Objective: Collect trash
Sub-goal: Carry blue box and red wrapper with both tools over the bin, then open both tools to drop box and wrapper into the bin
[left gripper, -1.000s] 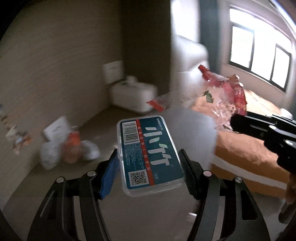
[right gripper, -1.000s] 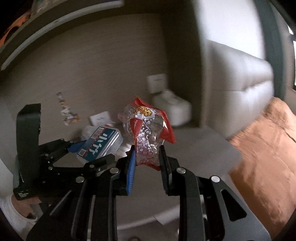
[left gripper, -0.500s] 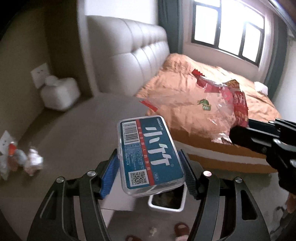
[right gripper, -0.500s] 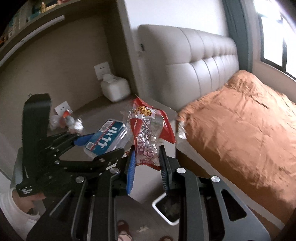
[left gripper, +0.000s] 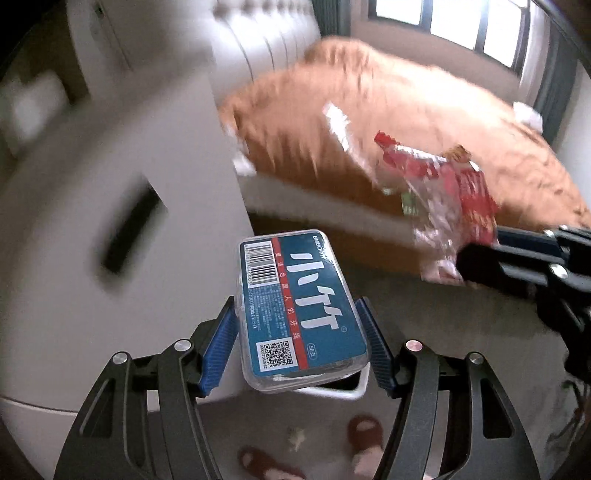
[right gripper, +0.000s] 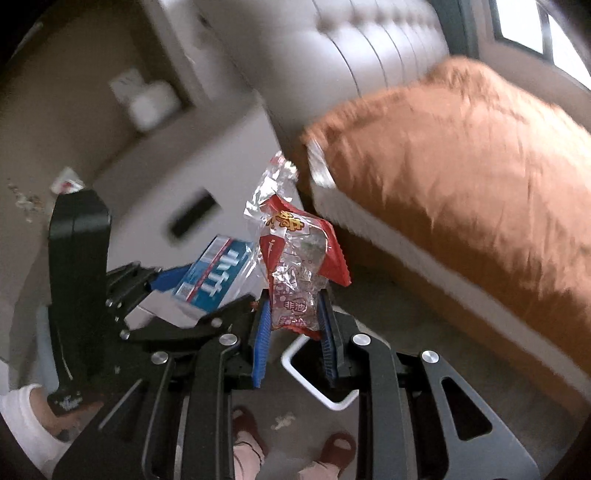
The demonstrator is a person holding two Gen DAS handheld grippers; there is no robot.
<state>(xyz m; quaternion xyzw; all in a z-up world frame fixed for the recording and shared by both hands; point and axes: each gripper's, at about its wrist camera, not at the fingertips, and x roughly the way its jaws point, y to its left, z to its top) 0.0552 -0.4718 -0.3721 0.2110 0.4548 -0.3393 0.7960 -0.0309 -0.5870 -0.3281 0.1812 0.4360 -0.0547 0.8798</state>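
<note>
Since the view swung down, both claws now hang right over the white bin (right gripper: 295,356).
Left claw (left gripper: 297,343) grips the blue floss box (left gripper: 301,306); right claw (right gripper: 293,325) pinches the red wrapper (right gripper: 299,266).

1. Daylight enters from the window (left gripper: 461,22), overexposed to white.
2. Strong motion blur on the bed (left gripper: 424,122), headboard (right gripper: 369,48) and nightstand (left gripper: 129,184).
3. Sharp: the floss box (left gripper: 299,310) and snack wrapper (right gripper: 299,273).
4. Fisheye bending; black vignette at the corners.
</note>
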